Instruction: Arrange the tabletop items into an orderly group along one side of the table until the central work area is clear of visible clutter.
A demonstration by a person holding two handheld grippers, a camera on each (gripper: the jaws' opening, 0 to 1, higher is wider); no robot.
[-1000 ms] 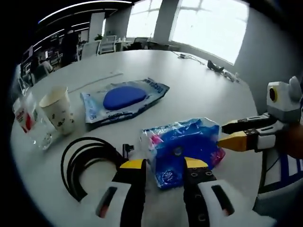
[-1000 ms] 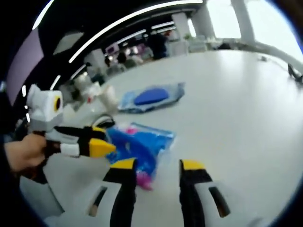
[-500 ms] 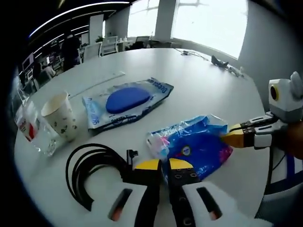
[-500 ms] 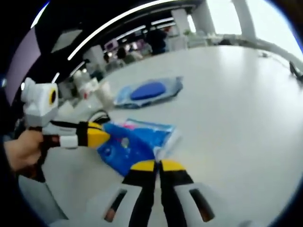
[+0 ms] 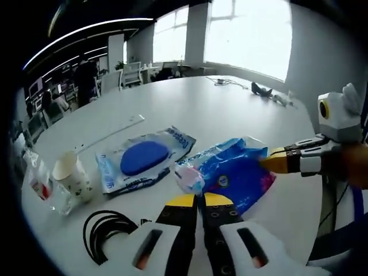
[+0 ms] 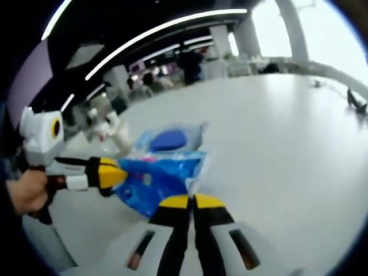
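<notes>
Left gripper view, left gripper (image 5: 199,200) fingers pinched on near edge of blue bag (image 5: 230,172), right gripper (image 5: 275,161) fingers clamped on its far edge, bag raised off white desk (image 5: 230,109), pouch (image 5: 144,159), paper cup (image 5: 72,175), black cable (image 5: 106,233) beyond.

Two blue packets (image 5: 233,172) (image 5: 141,161), one paper cup (image 5: 72,178), one black cable (image 5: 106,233), one clear bag (image 5: 40,181).

My left gripper view looks low and close across the tabletop (image 5: 218,109) toward the windows, my right gripper view looks from the opposite side toward the office, and both share the blue crinkly bag (image 5: 230,172) (image 6: 158,178) between them.
</notes>
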